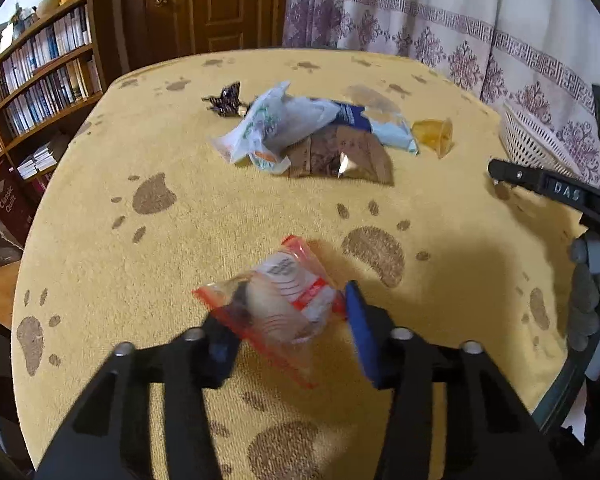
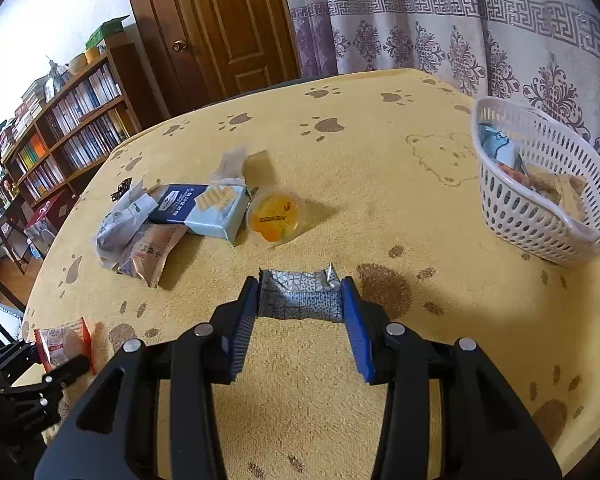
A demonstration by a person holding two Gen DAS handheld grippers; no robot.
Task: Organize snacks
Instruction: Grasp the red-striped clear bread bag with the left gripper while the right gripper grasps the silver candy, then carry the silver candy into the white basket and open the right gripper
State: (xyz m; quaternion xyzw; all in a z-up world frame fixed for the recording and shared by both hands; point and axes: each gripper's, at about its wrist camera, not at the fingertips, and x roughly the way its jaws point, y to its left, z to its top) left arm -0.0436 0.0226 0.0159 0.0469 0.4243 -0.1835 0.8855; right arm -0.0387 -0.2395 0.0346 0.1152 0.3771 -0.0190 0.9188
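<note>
Basket [image 2: 540, 216] contents only in right view; both tools grasping snack packets.

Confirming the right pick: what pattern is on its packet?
Silver-blue geometric print on the packet, best in right wrist view.

The surface [image 2: 380, 184] wears a matt, rough terry cloth. The basket [image 2: 540, 216] at two o'clock is white perforated plastic. The silver snack bar [image 2: 300, 296] has crinkled, shiny foil. The red packet [image 1: 284, 304] is glossy clear film. The door [image 2: 220, 20] is varnished wood.
</note>
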